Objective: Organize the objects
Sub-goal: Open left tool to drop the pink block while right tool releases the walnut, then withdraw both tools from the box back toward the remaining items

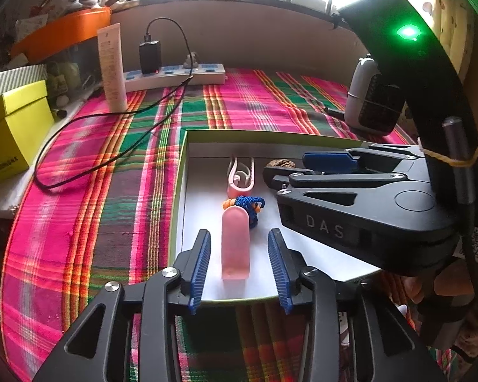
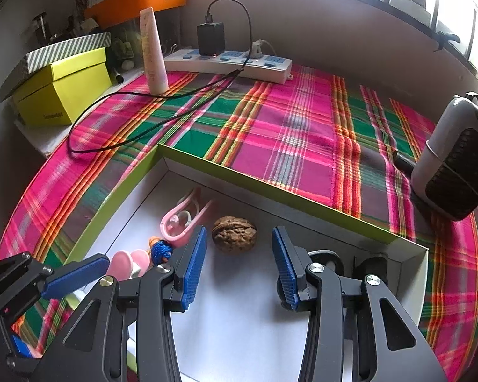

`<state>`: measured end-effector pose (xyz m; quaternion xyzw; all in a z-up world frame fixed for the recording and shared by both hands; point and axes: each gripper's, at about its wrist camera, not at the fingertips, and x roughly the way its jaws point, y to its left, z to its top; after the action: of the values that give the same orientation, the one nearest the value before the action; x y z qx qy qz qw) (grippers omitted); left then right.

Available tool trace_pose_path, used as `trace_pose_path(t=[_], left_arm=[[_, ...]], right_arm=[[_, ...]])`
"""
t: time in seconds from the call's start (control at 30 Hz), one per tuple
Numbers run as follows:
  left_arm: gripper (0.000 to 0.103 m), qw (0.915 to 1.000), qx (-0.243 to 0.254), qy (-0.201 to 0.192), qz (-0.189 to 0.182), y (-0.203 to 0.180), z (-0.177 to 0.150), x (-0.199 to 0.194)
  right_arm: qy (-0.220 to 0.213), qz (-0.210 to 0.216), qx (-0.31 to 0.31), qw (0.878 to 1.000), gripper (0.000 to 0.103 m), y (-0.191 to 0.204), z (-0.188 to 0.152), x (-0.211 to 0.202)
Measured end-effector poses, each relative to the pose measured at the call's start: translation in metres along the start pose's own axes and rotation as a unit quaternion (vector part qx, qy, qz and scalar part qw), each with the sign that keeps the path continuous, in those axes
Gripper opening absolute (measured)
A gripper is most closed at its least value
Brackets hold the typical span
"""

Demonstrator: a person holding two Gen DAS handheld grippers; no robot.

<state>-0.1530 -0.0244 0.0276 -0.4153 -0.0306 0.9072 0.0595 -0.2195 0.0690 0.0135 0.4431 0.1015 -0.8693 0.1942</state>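
left wrist view: looking down into the shallow box (image 1: 188, 146) sitting on the plaid cloth on the counter (image 1: 111, 165)
left tool (image 1: 239, 265): part open, pads clear of everything, nothing gripped
pink piece (image 1: 235, 245): lies flat on the box floor, right between the blue pads, a gap on each side. Looks like light hard plastic, probably a bit slick, so I'd pinch it across its long flat sides near the middle
knotted cord (image 1: 250, 205): blue and orange, touching the far end of the pink piece. Soft and floppy, I'd guess it drags along if it's attached, can't tell
pink clip (image 1: 240, 175): further back, thin springy loops, would likely flex if squeezed
right wrist view: same box from the other side
right tool (image 2: 239, 265): also part open, holding nothing
walnut (image 2: 234, 233): on the box floor just ahead of the pads, beside the pink clip. Light, stiff, bumpy shell gives grip, but round, so it may roll or pop out. Take it across the widest part, gently
dark things in box corner (image 2: 371, 262): too hidden to name
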Motion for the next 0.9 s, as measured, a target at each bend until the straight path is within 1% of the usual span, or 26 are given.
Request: trace_pose_path(t=[0.07,0.13,0.57,0.9], left_arm=[[0.041,1.0000,0.002,-0.001,0.002,0.000,-0.001,-0.002],[0.041,1.0000,0.001,-0.001,0.002,-0.001,-0.002,-0.003],[0.042,0.9999,0.004,-0.010,0.011,-0.002,-0.010,-0.016],[0.042,0.9996,0.000,-0.022,0.015,-0.001,-0.015,-0.031]], right_arm=[[-0.001,0.000,0.002,1.000,0.044,0.000,-0.002,-0.002],[-0.003,0.001,0.005,1.000,0.044,0.000,-0.005,-0.005],[-0.022,0.000,0.022,1.000,0.044,0.000,-0.014,-0.026],[-0.044,-0.007,0.032,0.998,0.044,-0.001,-0.032,-0.051]])
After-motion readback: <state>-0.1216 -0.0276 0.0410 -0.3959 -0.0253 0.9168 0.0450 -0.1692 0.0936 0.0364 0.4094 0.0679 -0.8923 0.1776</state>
